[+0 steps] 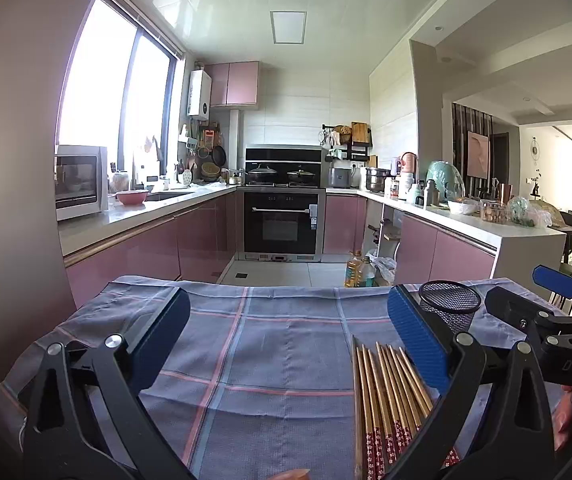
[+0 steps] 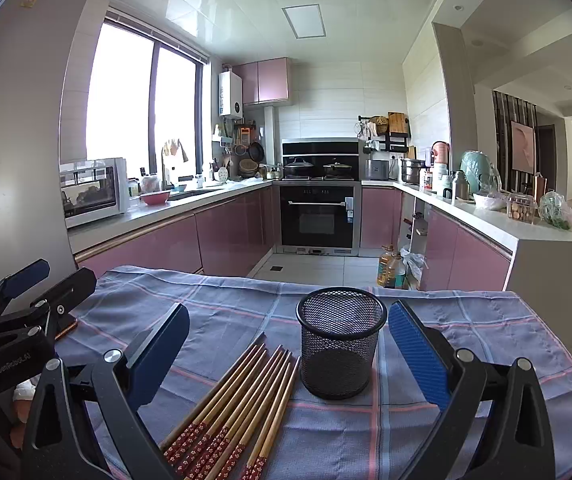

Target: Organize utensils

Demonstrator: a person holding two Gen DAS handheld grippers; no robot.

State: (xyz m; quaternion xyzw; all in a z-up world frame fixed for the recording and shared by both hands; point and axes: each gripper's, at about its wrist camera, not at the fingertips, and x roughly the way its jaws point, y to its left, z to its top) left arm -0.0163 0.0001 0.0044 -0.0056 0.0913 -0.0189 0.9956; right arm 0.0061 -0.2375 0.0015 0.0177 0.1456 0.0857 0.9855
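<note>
Several wooden chopsticks (image 2: pixel 238 404) with red patterned ends lie side by side on the checked cloth (image 2: pixel 214 308); in the left wrist view the chopsticks (image 1: pixel 386 396) lie at lower right. A black mesh cup (image 2: pixel 340 340) stands upright and empty just right of their tips; in the left wrist view the cup (image 1: pixel 452 308) is partly hidden behind my right finger. My left gripper (image 1: pixel 288 340) is open and empty above the cloth. My right gripper (image 2: pixel 288 344) is open and empty, with the chopstick tips and the cup between its fingers.
The cloth-covered table ends at its far edge (image 2: pixel 246 280), with the kitchen floor beyond. Oil bottles (image 2: pixel 390 266) stand on the floor past the table. Pink cabinets and counters run left and right. The other gripper (image 2: pixel 14 320) hovers at the table's left.
</note>
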